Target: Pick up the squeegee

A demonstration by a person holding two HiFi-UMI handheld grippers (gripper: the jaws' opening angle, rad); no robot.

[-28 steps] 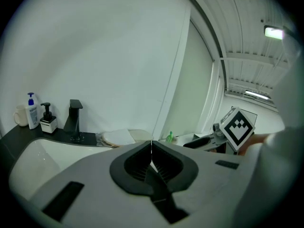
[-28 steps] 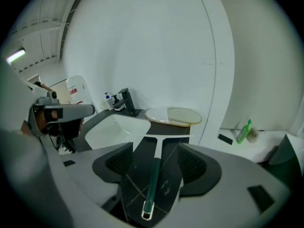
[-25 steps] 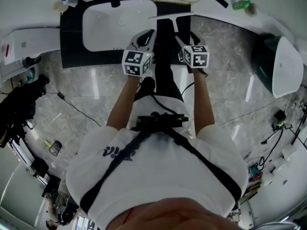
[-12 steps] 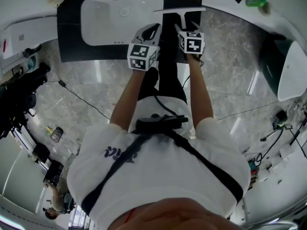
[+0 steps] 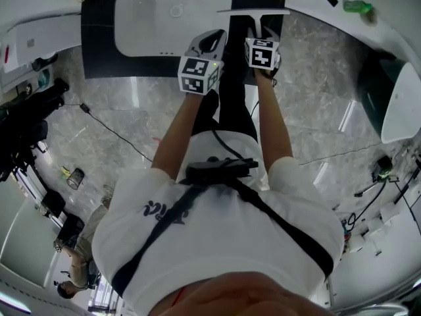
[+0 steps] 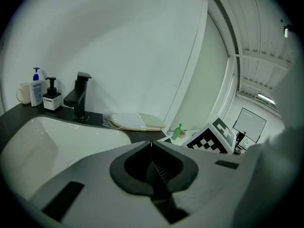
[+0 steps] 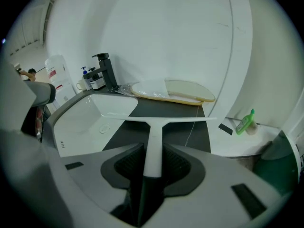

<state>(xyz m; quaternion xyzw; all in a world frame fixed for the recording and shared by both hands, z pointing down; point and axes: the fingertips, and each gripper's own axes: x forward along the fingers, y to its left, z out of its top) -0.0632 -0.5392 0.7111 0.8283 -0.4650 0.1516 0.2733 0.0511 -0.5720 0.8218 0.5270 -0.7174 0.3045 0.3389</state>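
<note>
The white squeegee (image 7: 153, 137) lies on the dark counter (image 7: 175, 110) right of the sink, blade across at the far end, handle pointing back at me. In the head view the squeegee (image 5: 253, 10) blade shows just beyond my right gripper (image 5: 258, 30). In the right gripper view my right gripper (image 7: 153, 151) has the handle between its jaws; they are closing and the pads sit against both sides of it. My left gripper (image 6: 151, 145) hovers at the sink's front edge, shut with nothing in it, and appears as the left gripper (image 5: 210, 41) in the head view.
A white sink basin (image 5: 171, 18) with a black faucet (image 6: 78, 96) fills the counter's left. Soap bottles (image 6: 37, 87) stand by the wall. A pale flat board (image 7: 180, 91) lies behind the squeegee. A green bottle (image 7: 245, 121) and a dark green bin (image 5: 371, 87) are to the right.
Both grippers have moved forward and down toward the counter. The right gripper has come up to the squeegee handle.
</note>
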